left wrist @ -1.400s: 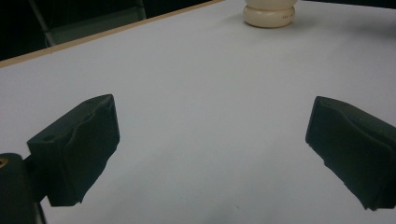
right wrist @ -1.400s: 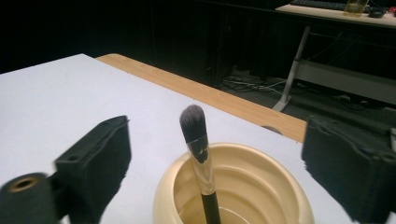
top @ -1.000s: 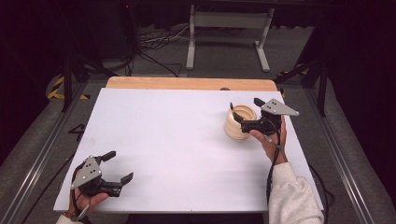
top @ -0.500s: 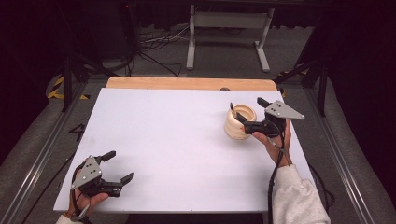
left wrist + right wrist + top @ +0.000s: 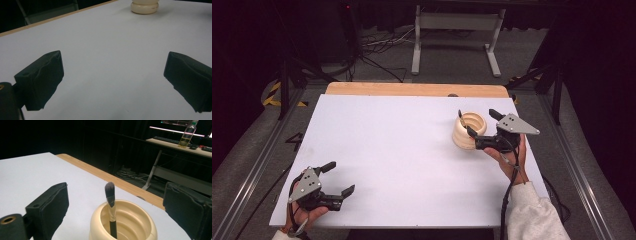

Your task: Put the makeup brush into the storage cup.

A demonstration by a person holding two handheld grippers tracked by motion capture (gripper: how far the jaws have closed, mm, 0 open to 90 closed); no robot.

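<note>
A cream ribbed cup [image 5: 469,130] stands on the right part of the white table [image 5: 402,150]. A makeup brush [image 5: 110,207] with a dark bristle head stands upright in the cup [image 5: 123,223]. My right gripper [image 5: 482,124] is open, its jaws spread beside the cup's right side with nothing between them. My left gripper [image 5: 338,177] rests open near the table's front left corner, far from the cup [image 5: 144,6], which lies at the top of its view.
A wooden strip [image 5: 417,89] edges the table's far side. Beyond it stand a metal frame [image 5: 454,30] and cables on the floor. A bottle [image 5: 188,133] sits on a distant desk in the right gripper view.
My right gripper has drawn back slightly to the right, away from the cup. The left gripper has not moved.
</note>
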